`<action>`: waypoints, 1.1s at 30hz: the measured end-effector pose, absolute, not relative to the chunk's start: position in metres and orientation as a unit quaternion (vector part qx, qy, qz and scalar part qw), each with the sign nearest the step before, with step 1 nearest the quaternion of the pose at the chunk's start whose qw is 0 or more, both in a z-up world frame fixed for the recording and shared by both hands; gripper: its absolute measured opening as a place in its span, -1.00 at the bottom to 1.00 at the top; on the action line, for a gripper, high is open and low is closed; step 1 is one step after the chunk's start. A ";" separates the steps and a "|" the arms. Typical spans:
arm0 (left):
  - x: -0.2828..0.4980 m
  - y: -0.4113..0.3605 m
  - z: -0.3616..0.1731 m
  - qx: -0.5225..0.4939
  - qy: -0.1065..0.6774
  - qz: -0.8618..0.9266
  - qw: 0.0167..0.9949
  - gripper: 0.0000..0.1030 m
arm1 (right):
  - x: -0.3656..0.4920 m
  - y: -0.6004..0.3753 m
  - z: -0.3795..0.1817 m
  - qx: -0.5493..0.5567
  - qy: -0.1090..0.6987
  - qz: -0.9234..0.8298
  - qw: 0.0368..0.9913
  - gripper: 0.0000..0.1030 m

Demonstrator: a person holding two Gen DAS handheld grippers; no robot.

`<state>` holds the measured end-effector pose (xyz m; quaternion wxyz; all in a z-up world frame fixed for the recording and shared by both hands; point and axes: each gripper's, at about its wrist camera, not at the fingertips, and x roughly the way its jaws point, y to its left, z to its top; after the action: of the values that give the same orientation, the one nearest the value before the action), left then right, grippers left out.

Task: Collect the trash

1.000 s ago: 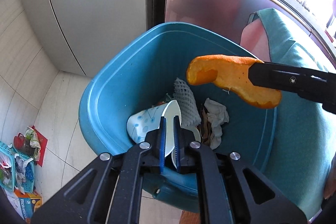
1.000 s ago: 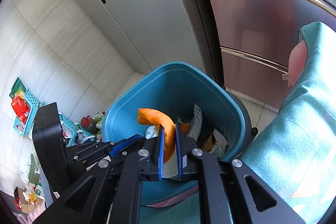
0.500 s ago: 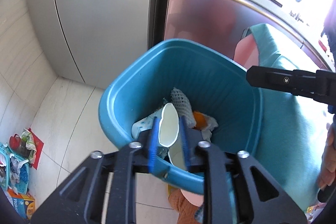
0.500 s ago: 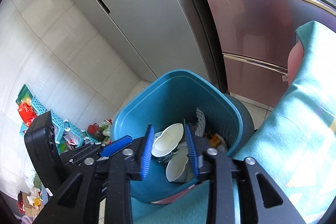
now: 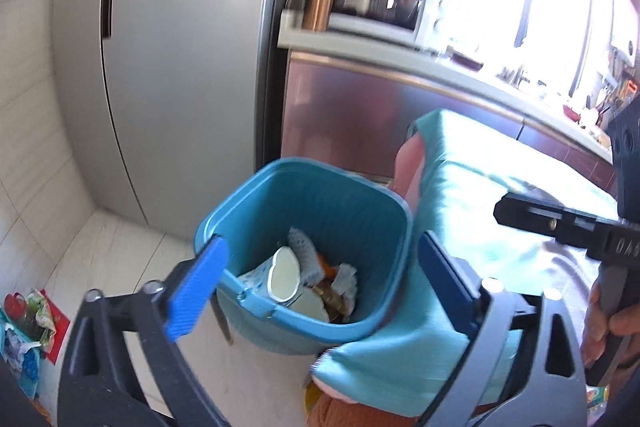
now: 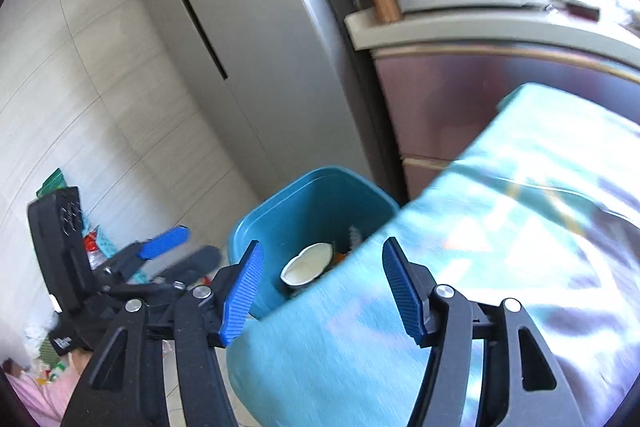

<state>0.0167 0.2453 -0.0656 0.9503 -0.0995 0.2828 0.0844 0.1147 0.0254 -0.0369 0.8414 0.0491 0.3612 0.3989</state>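
Now our left gripper (image 5: 320,267) and right gripper (image 6: 322,291) both have jaws spread wide, holding nothing. The bin (image 5: 256,183) sits on the floor at twelve o'clock from both, against the cloth (image 5: 472,227) at its three o'clock, with cups (image 5: 283,279), mesh and peel inside. Both views are blurred, so we could clip the bin's rim and tip it.
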 end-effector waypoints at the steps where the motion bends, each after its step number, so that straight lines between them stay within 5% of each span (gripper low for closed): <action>1: 0.014 0.240 -0.062 -0.098 0.275 0.081 0.953 0.89 | 0.109 0.016 -0.035 0.052 0.351 0.391 0.849 0.30; 8: -0.007 0.198 -0.039 -0.081 0.224 0.072 0.969 0.89 | 0.060 -0.046 -0.026 0.049 0.263 0.295 0.917 0.84; 22: -0.026 0.090 -0.013 -0.045 0.137 0.023 0.989 0.89 | -0.011 -0.143 -0.010 0.033 0.131 0.116 0.984 0.87; 33: -0.033 0.045 -0.010 -0.016 0.115 0.001 0.993 0.89 | -0.033 -0.178 -0.008 0.046 0.106 0.066 0.991 0.87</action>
<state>-0.0331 0.0449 -0.0098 0.9932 -0.0160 0.1154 0.0011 -0.0333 -0.1779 -0.0083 0.9911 0.0460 0.1059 0.0658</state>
